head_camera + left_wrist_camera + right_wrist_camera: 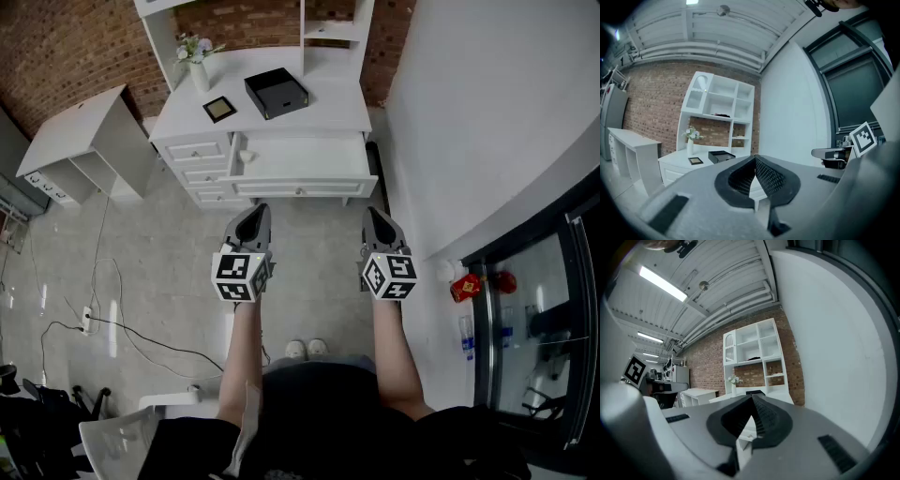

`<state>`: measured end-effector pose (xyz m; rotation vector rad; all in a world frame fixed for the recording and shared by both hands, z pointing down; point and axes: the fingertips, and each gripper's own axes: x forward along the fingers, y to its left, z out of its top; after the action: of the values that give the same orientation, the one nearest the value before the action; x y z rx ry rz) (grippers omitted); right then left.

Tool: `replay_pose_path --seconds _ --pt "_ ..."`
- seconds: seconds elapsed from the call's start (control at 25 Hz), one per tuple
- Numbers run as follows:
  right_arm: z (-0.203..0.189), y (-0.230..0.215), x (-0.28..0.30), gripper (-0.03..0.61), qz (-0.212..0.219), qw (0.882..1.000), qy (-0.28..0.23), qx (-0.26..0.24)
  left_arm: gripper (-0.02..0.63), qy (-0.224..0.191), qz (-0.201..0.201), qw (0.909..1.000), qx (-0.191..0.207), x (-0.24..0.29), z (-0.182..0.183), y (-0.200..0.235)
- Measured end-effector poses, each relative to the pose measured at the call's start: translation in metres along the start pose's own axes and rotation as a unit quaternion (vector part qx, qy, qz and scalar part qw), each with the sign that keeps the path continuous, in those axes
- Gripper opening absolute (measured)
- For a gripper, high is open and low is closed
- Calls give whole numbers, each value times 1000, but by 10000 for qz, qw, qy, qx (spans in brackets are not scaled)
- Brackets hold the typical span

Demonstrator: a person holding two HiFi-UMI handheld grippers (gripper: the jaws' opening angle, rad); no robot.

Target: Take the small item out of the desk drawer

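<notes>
The left gripper [255,212] and the right gripper [375,213] hang clenched, empty, just short of the white desk [319,117]. Its drawer [300,187] stands open, with a small pale item [246,156] at its left end.

Right tool [752,400] jaws closed, empty, white shelved desk [754,350] ahead, brick wall [708,366]

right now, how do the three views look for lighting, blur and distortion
Head view: even light, sharp, edges bowed, pale glare patches on the floor; the white drawer shows little contrast. Left gripper view: heavy fisheye, dark corners, bluish cast, the left gripper soft near the lens. Right gripper view: same fisheye, a ceiling strip light blown out.
</notes>
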<state>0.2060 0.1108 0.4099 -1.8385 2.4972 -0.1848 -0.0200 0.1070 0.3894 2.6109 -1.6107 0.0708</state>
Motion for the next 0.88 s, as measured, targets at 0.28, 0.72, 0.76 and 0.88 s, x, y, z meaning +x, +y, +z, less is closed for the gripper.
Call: replay_pose_path --seconds 0.28,0.72,0.76,0.88 --pt "0 0 2 -3 5 10000 36 34 9 59 21 10000 -12 0 -3 2" --pt "-1 4 3 -3 27 9999 -7 129 9 145 20 9999 -51 1 -10 4" --pt "-2 3 2 -3 23 9999 -20 167 9 166 4 9998 -58 1 -12 3" --pt "-3 2 0 -2 29 9997 -48 250 9 265 -79 9996 -71 2 -19 -2"
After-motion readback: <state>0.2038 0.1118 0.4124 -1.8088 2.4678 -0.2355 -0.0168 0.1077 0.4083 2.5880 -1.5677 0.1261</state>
